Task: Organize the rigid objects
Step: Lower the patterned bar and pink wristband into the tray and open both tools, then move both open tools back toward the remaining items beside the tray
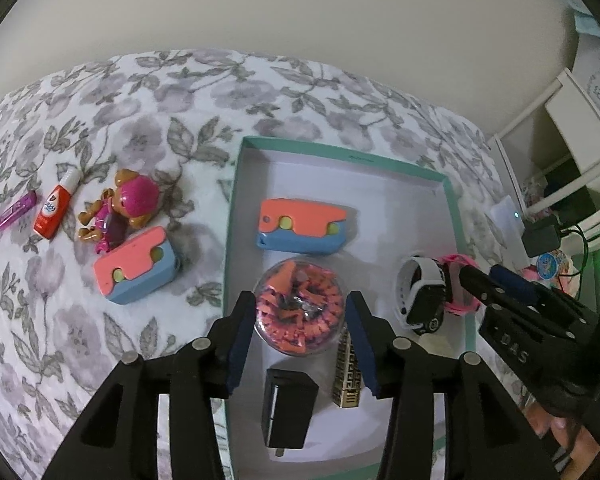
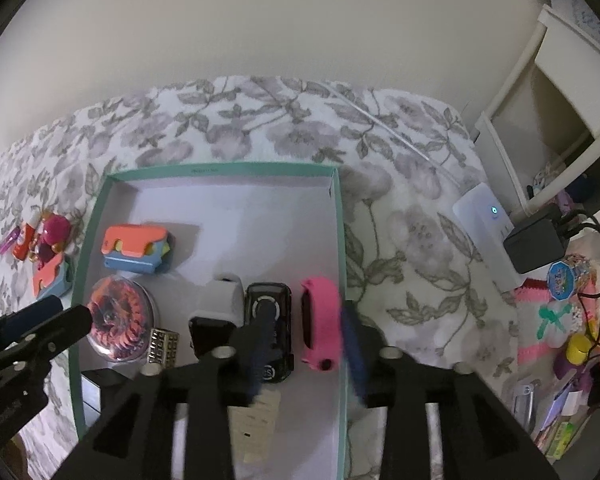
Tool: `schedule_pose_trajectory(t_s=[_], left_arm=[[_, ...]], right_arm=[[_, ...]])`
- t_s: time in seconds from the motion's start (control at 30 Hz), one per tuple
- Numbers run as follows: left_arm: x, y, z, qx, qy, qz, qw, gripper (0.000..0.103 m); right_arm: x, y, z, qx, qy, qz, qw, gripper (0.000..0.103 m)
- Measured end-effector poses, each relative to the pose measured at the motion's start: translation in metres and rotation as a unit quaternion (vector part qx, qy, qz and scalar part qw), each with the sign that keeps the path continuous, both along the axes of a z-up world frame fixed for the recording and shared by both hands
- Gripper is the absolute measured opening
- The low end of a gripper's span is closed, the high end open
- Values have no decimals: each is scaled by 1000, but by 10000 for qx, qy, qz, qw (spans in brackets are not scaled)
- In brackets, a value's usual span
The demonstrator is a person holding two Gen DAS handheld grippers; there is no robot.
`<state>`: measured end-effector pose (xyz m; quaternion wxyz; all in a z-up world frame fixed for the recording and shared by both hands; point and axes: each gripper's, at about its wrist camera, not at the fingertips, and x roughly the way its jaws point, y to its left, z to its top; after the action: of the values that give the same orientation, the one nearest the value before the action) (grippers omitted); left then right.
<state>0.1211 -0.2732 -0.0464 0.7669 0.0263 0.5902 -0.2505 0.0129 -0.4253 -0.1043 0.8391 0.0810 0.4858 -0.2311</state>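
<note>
A teal-rimmed box (image 1: 340, 155) lies on the flowered bedcover. My left gripper (image 1: 300, 304) stands open astride a clear round tub of orange pieces (image 1: 300, 316) that rests on the box floor. Beside the tub are an orange-and-blue case (image 1: 302, 226), a black block (image 1: 288, 410) and a gold tower model (image 1: 346, 380). My right gripper (image 2: 306, 314) is open around a pink band (image 2: 322, 320), which lies by the box's right wall next to a black device (image 2: 270, 304) and a white watch (image 2: 224, 292). A second orange-and-blue case (image 1: 136, 266), a toy pup (image 1: 124, 208), a red tube (image 1: 54, 210) and a purple stick (image 1: 16, 210) lie outside on the left.
A white power strip (image 2: 486, 232) with a black adapter (image 2: 534, 242) sits at the bed's right edge. Beyond it are white shelves (image 2: 556, 92) and a heap of small toys and packets (image 2: 572, 320). A plain wall rises behind the bed.
</note>
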Motion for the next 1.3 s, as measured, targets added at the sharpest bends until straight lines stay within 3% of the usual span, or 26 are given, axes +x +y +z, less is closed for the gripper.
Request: schedule_pose_trajectory(t_s=[0.1,0.2,0.27,0.37,0.47,0.6,0.7,0.83,1.3], left_arm=[[3,3,-2,44,-37,104,9999,66],[8,9,-5,122,-77,282,9995,70],[10,14,-7,153,-98,385,9991,77],[16,22,-10,199,-135,583,9980,78],[20,29,-12,237,-171,739,9968,87],[25,38,-13,303,-267,877,9953,89],[28,45,-14,345,-342,968,9941,95],[33,53,-14,375,-403,1071,9927,95],[52,85,-9,328,-411,1403,9887,95]], right_arm=[[2,4,5,67,-137,106,9998,44],[5,12,7,28,-187,240,9995,64],[8,16,7,5,-200,292,9994,67],[10,19,7,26,-224,328,9992,72],[11,22,7,53,-274,338,9990,77],[13,23,9,79,-367,327,9988,89],[14,24,10,86,-430,324,9985,90],[14,25,11,94,-486,326,9982,100],[31,52,16,-33,-664,582,9961,103]])
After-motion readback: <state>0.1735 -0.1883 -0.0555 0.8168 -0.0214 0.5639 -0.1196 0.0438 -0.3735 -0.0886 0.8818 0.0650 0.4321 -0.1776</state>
